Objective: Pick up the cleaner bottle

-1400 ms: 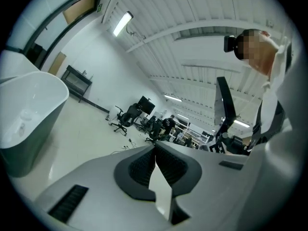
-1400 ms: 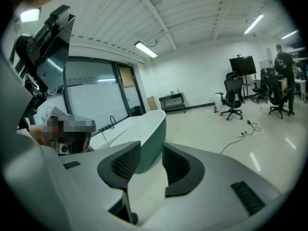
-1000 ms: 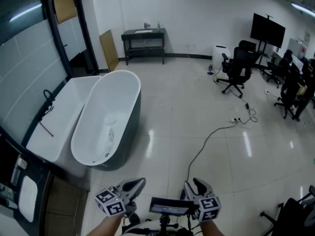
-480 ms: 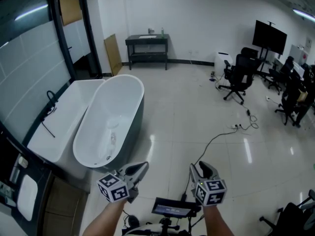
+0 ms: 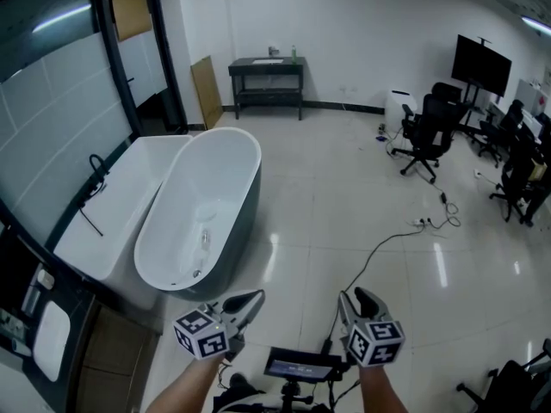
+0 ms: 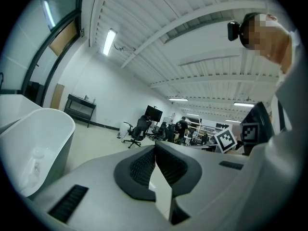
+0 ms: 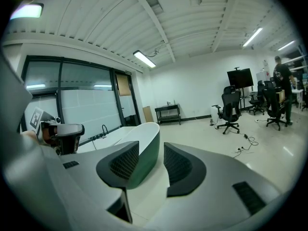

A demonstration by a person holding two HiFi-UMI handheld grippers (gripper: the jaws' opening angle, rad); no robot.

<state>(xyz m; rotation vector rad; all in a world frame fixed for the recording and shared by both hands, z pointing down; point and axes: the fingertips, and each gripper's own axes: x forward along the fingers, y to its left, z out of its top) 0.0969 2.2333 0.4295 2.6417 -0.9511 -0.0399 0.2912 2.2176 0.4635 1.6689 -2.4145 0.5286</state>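
Holding both grippers low and close to the body, a person faces a wide tiled floor (image 5: 344,196) with nothing yet in hand. The left gripper (image 5: 245,302) has its jaws pressed together on nothing, while the right gripper (image 5: 355,302) has its jaws parted by a clear gap, also empty. The only candidate for the cleaner bottle (image 5: 293,52) is a small greenish shape standing on the dark counter (image 5: 267,62) against the far wall, well apart from both grippers and straight ahead, slightly left of centre. It looks upright, though it is too small to confirm that, or to be sure it is the cleaner. Neither hand is plainly nearer. In the right gripper view the counter sits just above and right of the open gap, so that gripper looks the better aimed and readier of the two. In the left gripper view the counter lies well off to the left of the jaws. An oval freestanding bathtub (image 5: 250,157) stands to the left of the direct line, beside a rectangular tub (image 5: 112,205) along the glass wall. A cable (image 5: 379,248) trails across the tiles to the right, toward office chairs (image 5: 426,127) and a dark screen (image 5: 480,61). The likely next move is a walk across the room, skirting the oval tub's rim and the cable.
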